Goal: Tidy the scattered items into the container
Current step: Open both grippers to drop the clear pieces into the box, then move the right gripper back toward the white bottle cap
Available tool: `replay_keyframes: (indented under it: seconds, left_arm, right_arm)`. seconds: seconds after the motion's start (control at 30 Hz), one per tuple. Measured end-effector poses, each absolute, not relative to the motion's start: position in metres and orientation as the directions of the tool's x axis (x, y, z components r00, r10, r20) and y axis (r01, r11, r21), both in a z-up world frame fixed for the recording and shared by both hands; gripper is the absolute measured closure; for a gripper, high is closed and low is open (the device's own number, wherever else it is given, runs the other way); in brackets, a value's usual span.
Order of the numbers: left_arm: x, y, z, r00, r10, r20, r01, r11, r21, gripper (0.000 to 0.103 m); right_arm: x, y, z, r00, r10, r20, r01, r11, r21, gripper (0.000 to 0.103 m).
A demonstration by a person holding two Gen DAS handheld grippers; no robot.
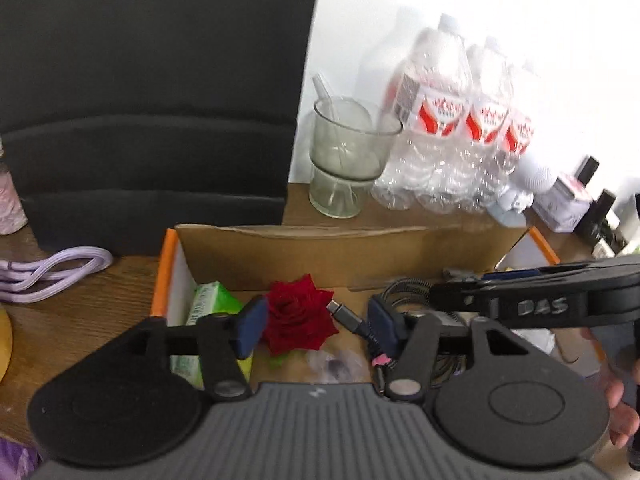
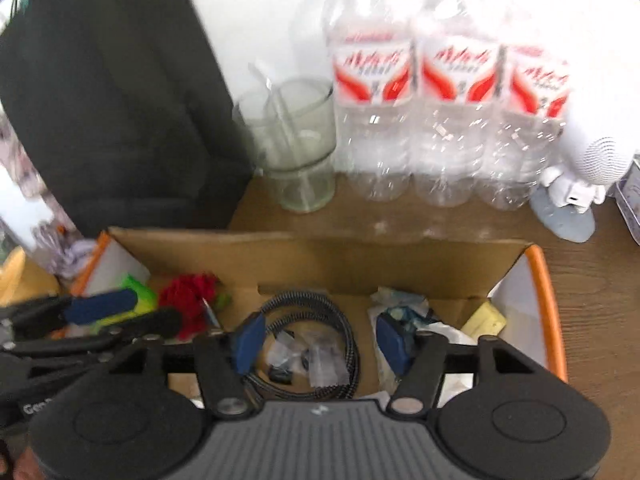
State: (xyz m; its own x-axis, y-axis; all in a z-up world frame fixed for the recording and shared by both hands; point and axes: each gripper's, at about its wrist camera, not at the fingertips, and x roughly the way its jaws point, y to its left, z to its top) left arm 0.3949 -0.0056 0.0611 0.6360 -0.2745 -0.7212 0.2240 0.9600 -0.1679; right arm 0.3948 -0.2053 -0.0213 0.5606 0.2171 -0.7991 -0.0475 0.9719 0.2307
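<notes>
Both grippers hang over the open cardboard box with orange rim (image 2: 554, 304) on the wooden bench (image 2: 596, 280). Left gripper (image 1: 318, 326): jaws released, standing apart above the red fabric rose (image 1: 298, 316), pads not pressing it. Right gripper (image 2: 322, 338): jaws released, nothing gripped, over the coiled black braided cable (image 2: 340, 320) and small clear plastic bags (image 2: 320, 360). Also in the box: green packet (image 1: 212, 300), pale yellow block (image 2: 486, 320). Lilac cable (image 1: 48, 274) lies on the bench outside the box, to its left. Glass cup (image 1: 348, 152) and water bottles (image 2: 452, 92) stand behind the box.
</notes>
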Motion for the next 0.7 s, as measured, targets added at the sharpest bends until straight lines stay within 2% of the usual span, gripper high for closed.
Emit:
replay_keyframes:
  seconds: [0.07,0.13,0.2,0.3,0.4,0.5,0.57,0.7]
  left_arm:
    - [0.39,-0.004,0.068,0.638,-0.266,-0.722,0.214,0.963,-0.166,0.021]
    - [0.383,-0.002,0.076,0.644,-0.245,-0.724,0.193,0.969,-0.156,0.018]
    - [0.375,0.003,0.084,0.65,-0.221,-0.727,0.158,0.975,-0.156,0.001]
    - [0.352,0.008,0.096,0.675,-0.177,-0.717,0.117,0.984,-0.133,0.0]
    - [0.309,0.004,0.105,0.751,-0.12,-0.65,0.097,0.993,-0.072,0.0]
    - [0.251,0.004,0.11,0.873,-0.04,-0.486,0.023,0.999,-0.041,0.0]
    - [0.214,0.003,0.107,0.919,-0.04,-0.391,0.027,0.999,-0.038,0.0]
    - [0.163,-0.006,0.098,0.93,-0.095,-0.354,0.098,0.995,-0.009,0.0]
  right_arm:
    - [0.392,-0.212,-0.01,0.562,0.234,-0.793,-0.037,0.965,0.259,0.035]
    - [0.384,-0.215,0.003,0.562,0.227,-0.795,-0.033,0.967,0.253,0.026]
    - [0.372,-0.215,0.015,0.558,0.205,-0.804,-0.037,0.974,0.223,0.018]
    - [0.349,-0.215,0.029,0.557,0.185,-0.81,-0.053,0.981,0.188,0.012]
    - [0.312,-0.214,0.038,0.6,0.18,-0.78,-0.066,0.982,0.176,0.011]
    - [0.259,-0.209,0.039,0.709,0.18,-0.682,-0.103,0.983,0.153,0.009]
    - [0.22,-0.205,0.033,0.784,0.191,-0.59,-0.14,0.981,0.132,0.002]
    - [0.153,-0.203,0.015,0.861,0.182,-0.474,-0.15,0.983,0.105,0.002]
